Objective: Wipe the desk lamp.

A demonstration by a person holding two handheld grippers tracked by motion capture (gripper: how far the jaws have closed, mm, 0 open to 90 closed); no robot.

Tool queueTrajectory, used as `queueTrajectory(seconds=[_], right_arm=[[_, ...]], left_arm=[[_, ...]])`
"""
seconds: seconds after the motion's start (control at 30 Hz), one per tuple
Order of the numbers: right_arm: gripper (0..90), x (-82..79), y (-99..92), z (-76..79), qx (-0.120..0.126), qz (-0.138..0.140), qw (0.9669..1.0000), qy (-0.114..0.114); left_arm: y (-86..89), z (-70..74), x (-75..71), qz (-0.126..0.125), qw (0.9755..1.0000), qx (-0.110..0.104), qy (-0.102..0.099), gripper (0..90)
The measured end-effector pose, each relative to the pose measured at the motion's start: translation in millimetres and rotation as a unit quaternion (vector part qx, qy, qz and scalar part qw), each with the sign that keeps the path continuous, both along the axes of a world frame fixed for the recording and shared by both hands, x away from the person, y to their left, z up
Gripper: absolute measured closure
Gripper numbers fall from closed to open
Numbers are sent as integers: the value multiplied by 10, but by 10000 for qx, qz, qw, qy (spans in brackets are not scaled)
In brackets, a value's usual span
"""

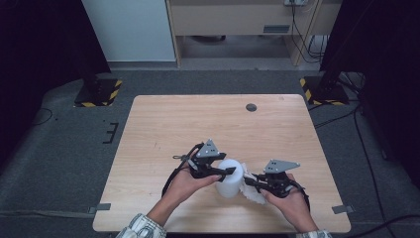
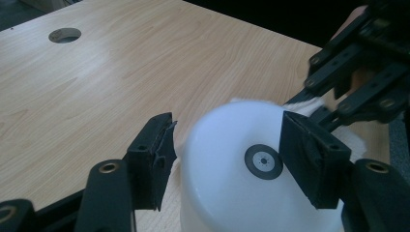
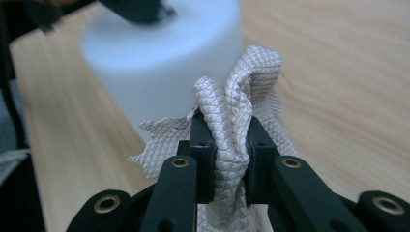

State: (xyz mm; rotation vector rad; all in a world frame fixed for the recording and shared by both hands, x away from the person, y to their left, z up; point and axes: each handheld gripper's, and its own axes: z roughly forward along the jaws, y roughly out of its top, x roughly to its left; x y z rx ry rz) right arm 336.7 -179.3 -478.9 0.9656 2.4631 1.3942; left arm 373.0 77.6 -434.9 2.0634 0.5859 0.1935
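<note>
A: The left claw point(image 1: 225, 171) is straddling the upturned white cup point(image 1: 231, 177), which is sitting on the counter point(image 1: 163, 129) near six o'clock. Is it actually gripping?

B: One pad is lying against the cup's base; the other is standing beside the wall, and I cannot tell whether it is pressing.

A: And the right claw point(image 3: 225, 145)?

B: It is pinching a bunched quilted cloth point(image 3: 232, 106) tight, holding it against the cup's side at about four o'clock.

A: What is worrying you?

B: If the left hold is loose, rubbing could be pushing the cup toward nine o'clock or tipping it. The cloth's trailing corner could also be snagging under the rim.
</note>
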Motion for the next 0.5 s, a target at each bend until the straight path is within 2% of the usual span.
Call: queueTrajectory(seconds=[0.13, 0.27, 0.4, 0.5], right_arm=[[781, 52, 32, -147, -261, 27, 9994, 224], [782, -10, 45, -187, -356, 131, 9987, 345], [782, -138, 64, -139, -288, 324, 9986, 305], [783, -240, 86, -42, -74, 428, 9989, 183]], left_arm=[[2, -1, 4, -15, 10000, -6, 10, 368], [12, -10, 17, 3, 10000, -32, 43, 366], [13, -12, 18, 8, 10000, -22, 38, 369], [9, -10, 15, 18, 10000, -17, 33, 369]])
